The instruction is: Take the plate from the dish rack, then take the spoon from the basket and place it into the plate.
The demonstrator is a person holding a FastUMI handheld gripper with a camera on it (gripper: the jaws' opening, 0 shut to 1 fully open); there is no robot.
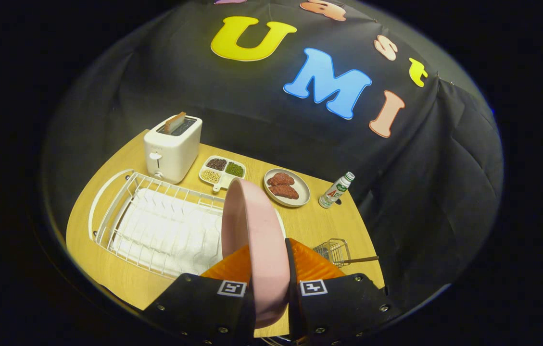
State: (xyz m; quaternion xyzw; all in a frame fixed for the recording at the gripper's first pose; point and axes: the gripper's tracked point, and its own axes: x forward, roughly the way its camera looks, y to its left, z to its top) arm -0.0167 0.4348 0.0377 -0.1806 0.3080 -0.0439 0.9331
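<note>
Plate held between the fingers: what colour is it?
Pale pink, plain. The plate shows best in the gripper view, with the tool shut on its rim.

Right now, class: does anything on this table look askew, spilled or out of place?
Nothing is spilled or broken. The pink plate stands on edge only because the gripper clamps it above the dish rack. A slice sticks up from the toaster.

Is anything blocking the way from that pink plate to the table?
Nothing visible does. The gripper is shut on the pink plate, held on edge above the dish rack; bare table lies beside the rack.
</note>
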